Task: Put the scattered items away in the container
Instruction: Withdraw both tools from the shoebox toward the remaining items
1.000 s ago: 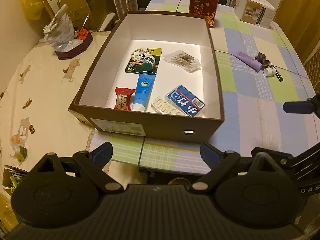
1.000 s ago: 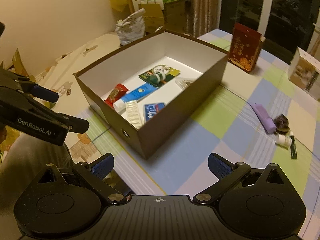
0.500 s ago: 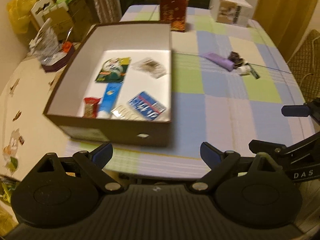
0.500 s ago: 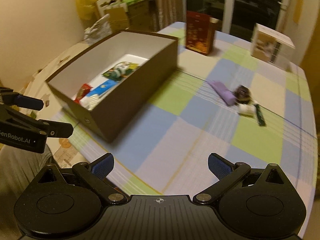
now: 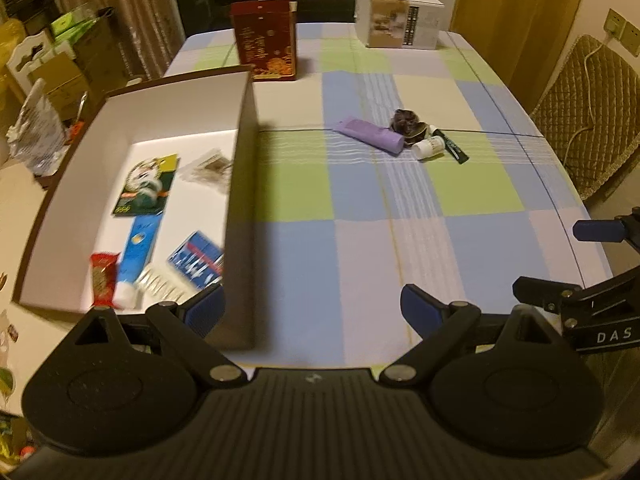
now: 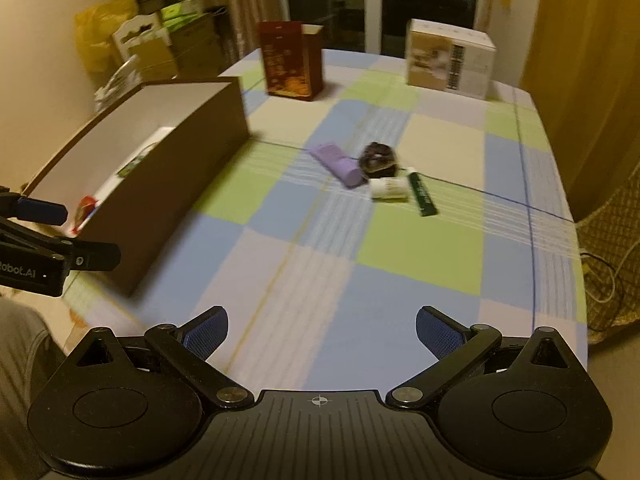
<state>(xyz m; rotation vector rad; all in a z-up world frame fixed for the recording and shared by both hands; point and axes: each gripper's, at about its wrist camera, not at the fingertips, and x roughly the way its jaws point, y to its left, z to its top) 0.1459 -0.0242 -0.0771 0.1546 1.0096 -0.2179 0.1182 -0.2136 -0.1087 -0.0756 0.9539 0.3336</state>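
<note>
Ahead of the wide-open, empty right gripper [image 6: 322, 330], the purple tube [image 6: 339, 164] lies slantwise, farther from the equally open, empty left gripper [image 5: 313, 310].

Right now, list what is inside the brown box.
Inside the brown box: green card, clear packet, blue tube, red snack, blue pack, white blister strip. The near corner is hidden.

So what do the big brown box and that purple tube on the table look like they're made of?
The brown box looks like cardboard: thin, flat, straight walls, matte brown outside and plain white inside. The purple tube looks like soft plastic with a dull satin finish, flattened at one end and round at the other; motion blur leaves that less certain.
</note>
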